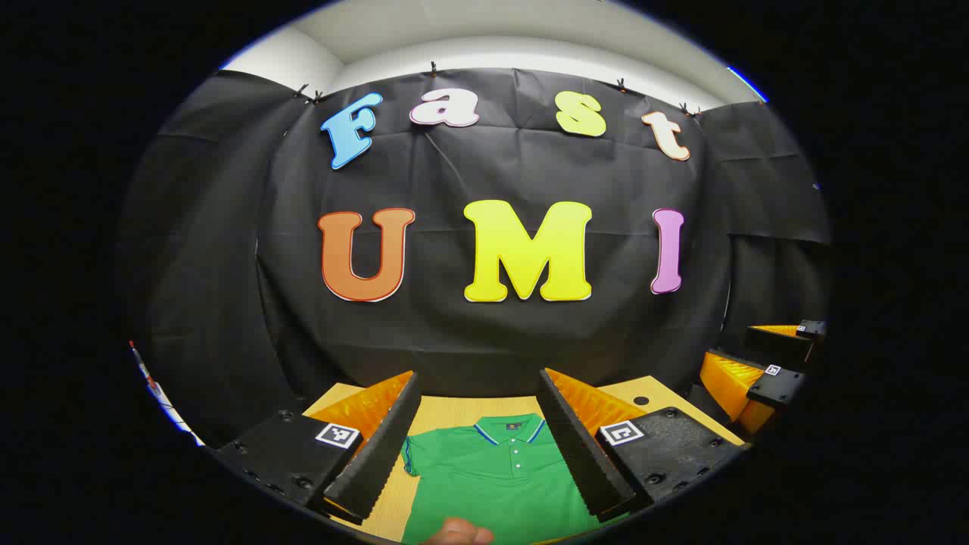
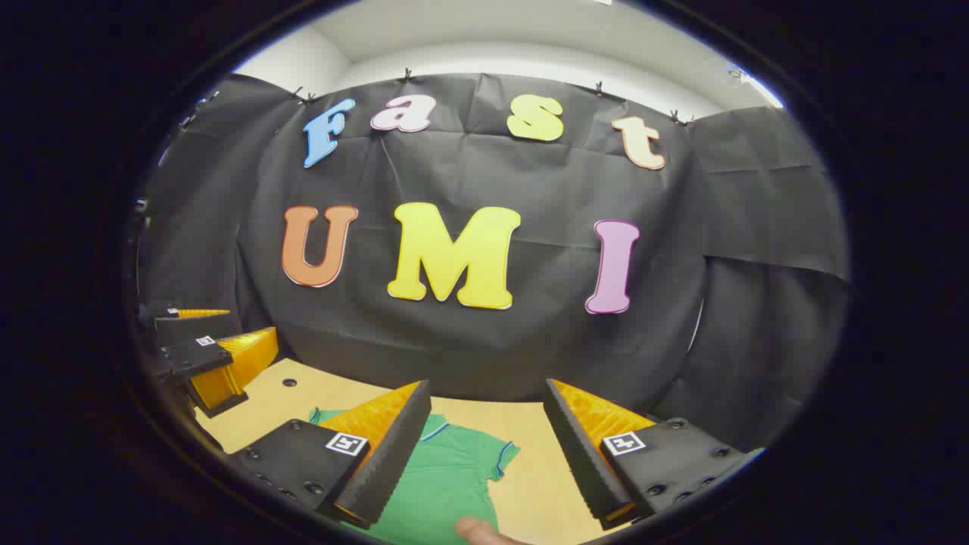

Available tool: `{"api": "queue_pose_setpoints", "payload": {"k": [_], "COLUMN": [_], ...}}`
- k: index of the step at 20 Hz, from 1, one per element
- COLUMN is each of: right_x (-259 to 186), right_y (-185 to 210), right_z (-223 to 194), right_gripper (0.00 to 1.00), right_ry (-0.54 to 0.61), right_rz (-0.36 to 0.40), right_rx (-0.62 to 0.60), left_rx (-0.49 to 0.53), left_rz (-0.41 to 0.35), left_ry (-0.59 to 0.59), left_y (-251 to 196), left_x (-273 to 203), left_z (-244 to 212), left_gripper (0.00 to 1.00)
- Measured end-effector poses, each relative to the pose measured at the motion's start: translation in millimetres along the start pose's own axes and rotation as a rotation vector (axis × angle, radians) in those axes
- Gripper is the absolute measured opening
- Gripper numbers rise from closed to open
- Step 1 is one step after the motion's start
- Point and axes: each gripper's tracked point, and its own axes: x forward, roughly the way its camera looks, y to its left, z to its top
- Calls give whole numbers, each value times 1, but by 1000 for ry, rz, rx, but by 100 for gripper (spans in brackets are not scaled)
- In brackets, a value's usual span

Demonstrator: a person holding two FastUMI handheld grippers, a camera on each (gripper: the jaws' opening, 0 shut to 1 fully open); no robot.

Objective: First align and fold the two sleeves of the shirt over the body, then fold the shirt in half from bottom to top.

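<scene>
Presently: pale wooden table closed in by black cloth wall, white ceiling above. Green polo shirt lies flat on the table, collar toward the wall, long axis running away from the fingers; it sits between the left gripper fingers and ahead of the right gripper, toward its left finger. Both grippers' fingers stand wide apart, holding nothing.

No legible text or labels anywhere.
</scene>
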Motion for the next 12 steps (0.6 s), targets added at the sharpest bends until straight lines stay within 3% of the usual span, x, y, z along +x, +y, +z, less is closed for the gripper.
{"api": "queue_pose_setpoints", "payload": {"k": [12], "right_x": [23], "right_y": [-13], "right_z": [-15], "right_gripper": [97], "right_ry": [66], "right_rz": [-2], "right_rx": [39], "left_rx": [-41], "left_rz": [12], "left_ry": [94], "left_y": [-6], "left_x": [21], "left_z": [-30], "left_gripper": [100]}}
